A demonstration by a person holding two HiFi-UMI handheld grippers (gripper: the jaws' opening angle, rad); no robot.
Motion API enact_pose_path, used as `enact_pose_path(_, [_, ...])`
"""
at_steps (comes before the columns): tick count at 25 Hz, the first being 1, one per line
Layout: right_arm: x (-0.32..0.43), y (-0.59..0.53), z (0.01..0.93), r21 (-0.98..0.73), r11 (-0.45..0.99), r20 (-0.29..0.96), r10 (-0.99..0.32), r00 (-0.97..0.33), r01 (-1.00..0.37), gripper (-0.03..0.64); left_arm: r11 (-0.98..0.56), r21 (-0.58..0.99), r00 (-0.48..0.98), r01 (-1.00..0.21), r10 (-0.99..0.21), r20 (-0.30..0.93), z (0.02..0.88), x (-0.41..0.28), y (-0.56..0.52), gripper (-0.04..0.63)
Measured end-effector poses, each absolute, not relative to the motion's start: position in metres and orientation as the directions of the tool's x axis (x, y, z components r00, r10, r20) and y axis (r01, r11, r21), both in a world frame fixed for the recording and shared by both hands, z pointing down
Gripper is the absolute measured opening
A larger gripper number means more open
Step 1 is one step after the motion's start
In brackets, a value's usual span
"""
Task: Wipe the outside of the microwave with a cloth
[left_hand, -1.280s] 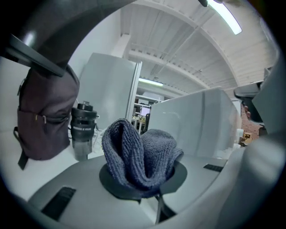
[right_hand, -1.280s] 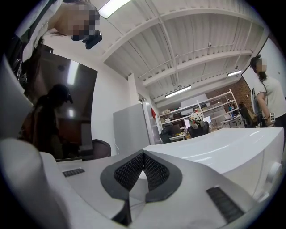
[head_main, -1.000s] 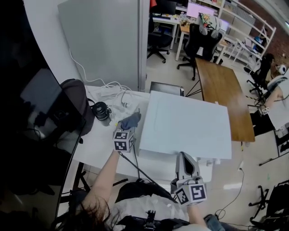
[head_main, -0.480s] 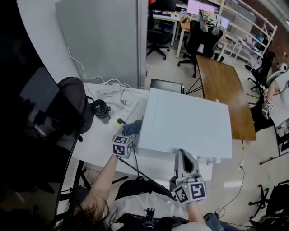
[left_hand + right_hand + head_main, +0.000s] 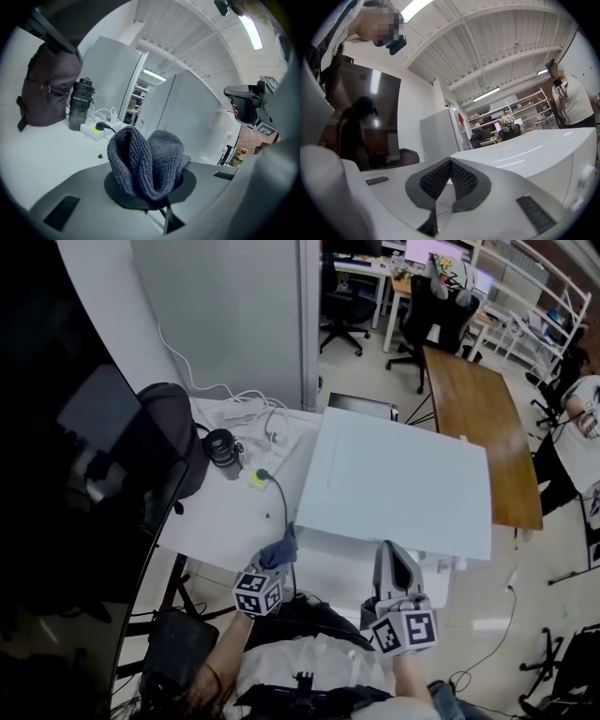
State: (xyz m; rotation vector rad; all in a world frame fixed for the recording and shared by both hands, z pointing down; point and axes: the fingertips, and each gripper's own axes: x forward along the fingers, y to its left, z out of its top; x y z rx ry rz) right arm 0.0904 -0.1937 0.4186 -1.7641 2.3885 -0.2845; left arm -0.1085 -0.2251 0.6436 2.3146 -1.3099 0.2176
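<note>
Your left hand-held gripper (image 5: 281,549) is pinching a bunched blue-grey cloth (image 5: 278,553). In its own view the jaws are clamped on the cloth's (image 5: 146,164) lower end and the folds stand up above them. The cloth sits at the 7 o'clock corner of the white microwave (image 5: 403,479), just beside its left side wall. You cannot tell from any view whether it touches.

Your right hand-held gripper (image 5: 392,557) is at the microwave's 6 o'clock edge. Its jaws are pressed together with nothing between them, and the microwave's top (image 5: 534,150) stretches off toward 2 o'clock in its view.

On the white worktop (image 5: 220,521), a dark backpack (image 5: 173,442) lies at 9 o'clock of the microwave. A black bottle (image 5: 222,451) and a power strip (image 5: 258,479) with a yellow-green switch lie between them. The only print is the square black-and-white markers on both gripper cubes. No brand or label can be read.
</note>
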Motion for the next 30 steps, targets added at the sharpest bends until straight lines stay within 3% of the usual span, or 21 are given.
enact_pose_path(5, [0.107, -0.181, 0.422, -0.263, 0.272, -0.015, -0.961, -0.277, -0.926, 0.018, -0.426, 0.233, 0.482, -0.874, -0.814, 0.324, 0.621, -0.110, -0.217, 0.048])
enact_pose_path(9, [0.126, -0.173, 0.416, -0.247, 0.247, -0.028, -0.968, -0.248, -0.937, 0.018, -0.522, 0.196, 0.556, -0.830, -0.800, 0.224, 0.572, -0.091, -0.180, 0.048])
enact_pose_path(12, [0.154, -0.157, 0.409, -0.237, 0.179, -0.056, -0.984, -0.170, -0.955, 0.018, -0.685, 0.161, 0.704, -0.710, -0.696, 0.146, 0.533, -0.037, -0.150, 0.048])
enact_pose_path(15, [0.183, -0.132, 0.409, -0.239, 0.089, -0.056, -0.995, -0.078, -0.967, 0.018, -0.845, 0.122, 0.853, -0.521, -0.513, 0.091, 0.499, 0.028, -0.119, 0.048])
enact_pose_path(21, [0.224, -0.065, 0.409, -0.237, -0.100, -0.054, -0.992, 0.116, -0.966, 0.018, -0.966, 0.077, 0.969, -0.247, -0.244, 0.041, 0.470, 0.131, -0.105, 0.048])
enact_pose_path(27, [0.228, -0.015, 0.426, -0.202, -0.198, -0.011, -0.979, 0.205, -0.959, 0.018, -0.985, 0.109, 0.990, -0.132, -0.126, 0.068, 0.482, 0.224, -0.109, 0.048])
enact_pose_path(30, [0.219, -0.006, 0.426, -0.214, -0.212, -0.014, -0.975, 0.220, -0.954, 0.018, -0.972, 0.165, 0.985, -0.165, -0.153, 0.086, 0.489, 0.255, -0.115, 0.048])
